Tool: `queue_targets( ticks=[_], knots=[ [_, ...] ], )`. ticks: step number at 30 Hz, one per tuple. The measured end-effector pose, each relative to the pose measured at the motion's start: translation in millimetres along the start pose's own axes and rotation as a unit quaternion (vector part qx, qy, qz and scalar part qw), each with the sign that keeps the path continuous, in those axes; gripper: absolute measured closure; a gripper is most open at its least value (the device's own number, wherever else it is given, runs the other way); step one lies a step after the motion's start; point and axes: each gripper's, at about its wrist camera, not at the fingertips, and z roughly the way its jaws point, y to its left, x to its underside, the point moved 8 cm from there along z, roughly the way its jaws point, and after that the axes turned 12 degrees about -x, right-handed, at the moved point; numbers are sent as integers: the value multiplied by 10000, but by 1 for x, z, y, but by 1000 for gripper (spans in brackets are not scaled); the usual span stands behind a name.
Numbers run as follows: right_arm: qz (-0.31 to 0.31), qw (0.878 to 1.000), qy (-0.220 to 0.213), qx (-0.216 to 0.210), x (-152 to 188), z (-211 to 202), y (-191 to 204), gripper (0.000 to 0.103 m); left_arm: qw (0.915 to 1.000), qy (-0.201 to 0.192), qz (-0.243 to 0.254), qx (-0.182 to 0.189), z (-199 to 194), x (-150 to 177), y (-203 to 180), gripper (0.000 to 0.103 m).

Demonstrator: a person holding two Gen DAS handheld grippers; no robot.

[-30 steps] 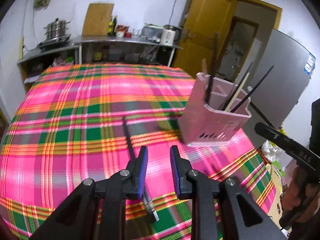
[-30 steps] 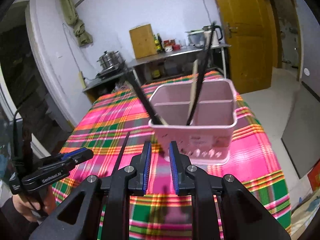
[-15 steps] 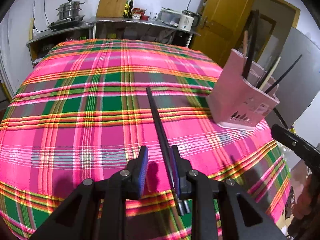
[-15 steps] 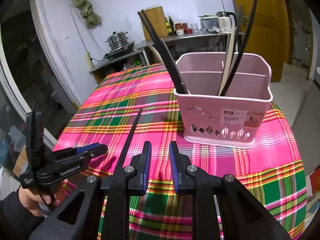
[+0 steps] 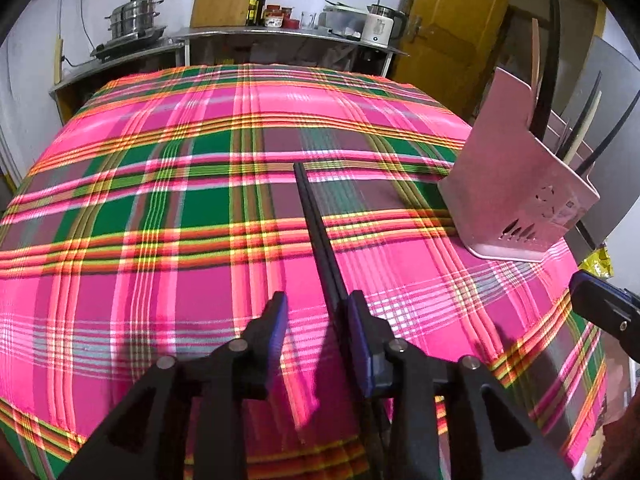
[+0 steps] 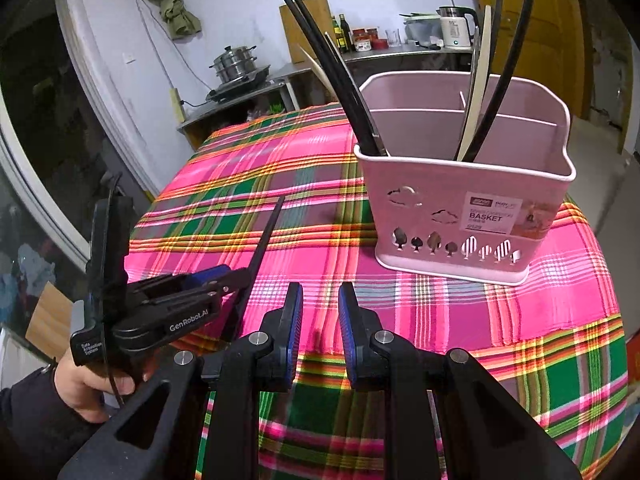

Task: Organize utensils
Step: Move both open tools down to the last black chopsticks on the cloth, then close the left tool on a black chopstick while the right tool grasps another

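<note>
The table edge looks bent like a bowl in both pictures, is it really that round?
Left wrist view: fisheye bulges the plaid tablecloth, corners go black. Right wrist view: same bending; pink basket sharp, its label readable; window at left is dark.

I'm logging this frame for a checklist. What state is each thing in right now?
Left gripper: jaws open, black chopsticks between them, not clamped.
Right gripper: jaws open, empty.
Pair of black chopsticks: lying flat on the plaid tablecloth, beside the basket.
Pink plastic utensil basket: upright, holding leaning black and cream-coloured chopsticks.
Yellow wooden door: open.
</note>
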Motion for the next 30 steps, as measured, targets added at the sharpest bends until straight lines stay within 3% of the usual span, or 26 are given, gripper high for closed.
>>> queue_targets(
  ticks=[11,15,24,30],
  knots=[
    [-23,9999,99,-30,1,14,1,84,9997,-148,-4,-182,-3,4,11,66],
    [-54,9998,151,-67,1,19,3,84,9987,-170,147,-453,-4,6,13,72],
    [-168,9991,307,-236,-4,49,20,84,9962,-45,-386,-773,-11,18,58,95],
    [-226,9983,458,-295,-4,71,31,84,9934,27,-764,-854,-15,26,85,95]
  ],
)
